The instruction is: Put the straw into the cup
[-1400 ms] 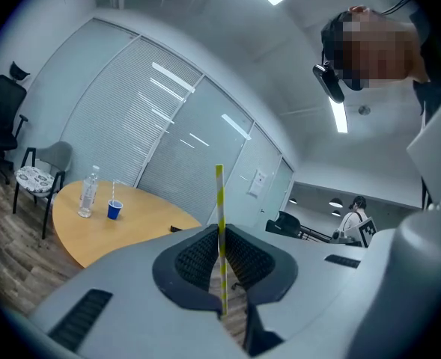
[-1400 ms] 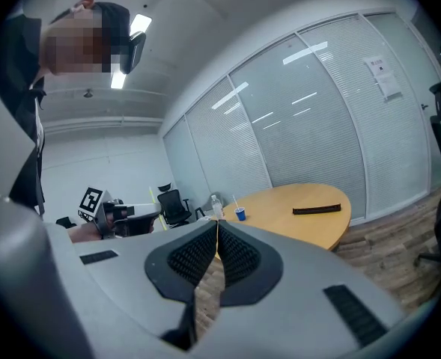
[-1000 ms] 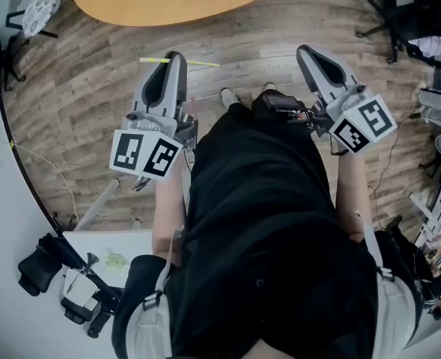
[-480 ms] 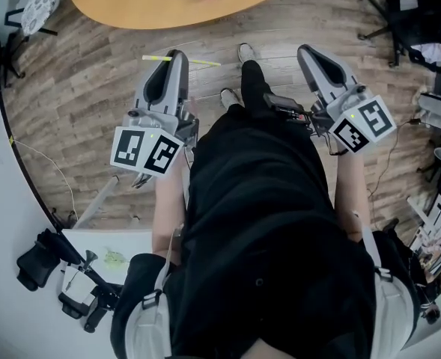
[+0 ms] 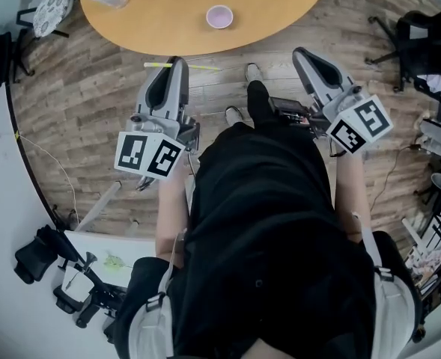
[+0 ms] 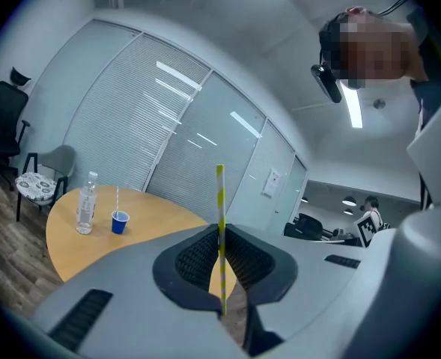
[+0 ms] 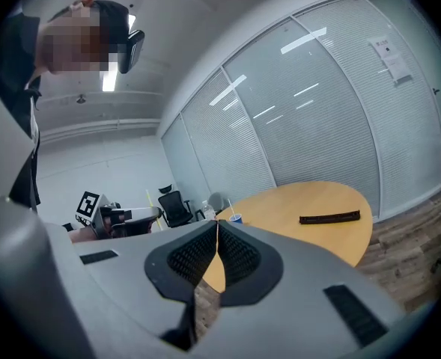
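Wood-plank floor, oval wooden table [image 5: 168, 21] ahead of me. My left gripper [image 5: 177, 64] is clamped on the yellow-striped straw [image 6: 220, 193]. In the left gripper view it stands upright between the pads. In the head view it sticks out sideways across the jaw tips, over the floor just short of the table edge. My right gripper [image 7: 217, 229] has its jaws pressed together, nothing in them. Pink cup [image 5: 219, 16] sits upright on the table, well apart from the straw. Also on the table: water bottle [image 6: 86, 204], blue cup [image 6: 120, 222] with a second straw [image 6: 117, 199] standing in it, black strip [image 7: 329, 218].
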A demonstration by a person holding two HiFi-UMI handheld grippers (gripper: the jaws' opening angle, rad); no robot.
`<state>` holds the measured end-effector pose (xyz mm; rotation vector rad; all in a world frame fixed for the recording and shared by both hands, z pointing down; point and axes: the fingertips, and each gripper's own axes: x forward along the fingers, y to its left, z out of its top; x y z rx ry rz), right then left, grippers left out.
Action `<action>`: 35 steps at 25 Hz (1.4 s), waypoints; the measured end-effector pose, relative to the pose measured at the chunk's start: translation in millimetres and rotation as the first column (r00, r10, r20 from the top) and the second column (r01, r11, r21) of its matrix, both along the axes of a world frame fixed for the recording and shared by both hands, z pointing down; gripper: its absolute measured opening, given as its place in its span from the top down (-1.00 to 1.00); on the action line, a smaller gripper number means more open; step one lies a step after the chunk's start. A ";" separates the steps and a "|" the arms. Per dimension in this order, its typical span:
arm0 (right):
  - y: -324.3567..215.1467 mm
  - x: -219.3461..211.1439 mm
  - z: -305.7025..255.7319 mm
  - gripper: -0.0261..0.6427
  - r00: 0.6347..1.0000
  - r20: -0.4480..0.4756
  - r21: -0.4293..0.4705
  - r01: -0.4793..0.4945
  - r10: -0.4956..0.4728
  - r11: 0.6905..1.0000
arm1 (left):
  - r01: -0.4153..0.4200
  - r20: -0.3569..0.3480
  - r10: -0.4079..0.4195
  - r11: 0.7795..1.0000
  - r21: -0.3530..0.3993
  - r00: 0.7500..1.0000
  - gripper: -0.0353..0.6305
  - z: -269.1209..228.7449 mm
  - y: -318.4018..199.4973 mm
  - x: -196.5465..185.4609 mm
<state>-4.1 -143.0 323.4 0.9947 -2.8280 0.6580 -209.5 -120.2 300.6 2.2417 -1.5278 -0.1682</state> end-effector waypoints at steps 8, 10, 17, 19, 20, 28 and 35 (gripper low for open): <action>-70.1 1.5 8.9 0.87 0.999 -0.010 -0.030 0.049 -0.050 0.998 | 0.058 -0.001 -0.058 0.998 -0.006 0.998 0.78 16.5 -71.6 -1.3; -83.3 3.2 11.8 0.87 0.998 -0.010 -0.039 0.062 -0.062 0.997 | 0.064 0.005 -0.064 0.998 0.007 0.998 0.78 26.0 -87.7 0.2; -118.5 13.6 24.8 0.87 0.995 -0.024 -0.075 0.091 -0.093 0.993 | 0.112 0.013 -0.112 0.993 -0.022 0.994 0.78 63.7 -129.2 -0.3; -125.5 13.3 29.4 0.87 0.995 -0.020 -0.087 0.100 -0.102 0.991 | 0.117 0.003 -0.117 0.993 -0.030 0.993 0.77 75.3 -136.8 0.5; -127.6 11.3 31.2 0.87 0.993 -0.019 -0.092 0.112 -0.114 0.989 | 0.120 0.002 -0.120 0.992 -0.036 0.993 0.78 81.8 -139.9 0.6; -131.1 -7.7 39.8 0.87 0.976 -0.025 -0.113 0.211 -0.215 0.971 | 0.158 0.078 -0.150 0.982 -0.109 0.986 0.78 133.5 -158.0 -2.1; -138.5 2.7 48.1 0.87 0.978 -0.044 -0.137 0.195 -0.203 0.971 | 0.134 0.092 -0.121 0.977 -0.163 0.988 0.78 163.6 -163.3 9.8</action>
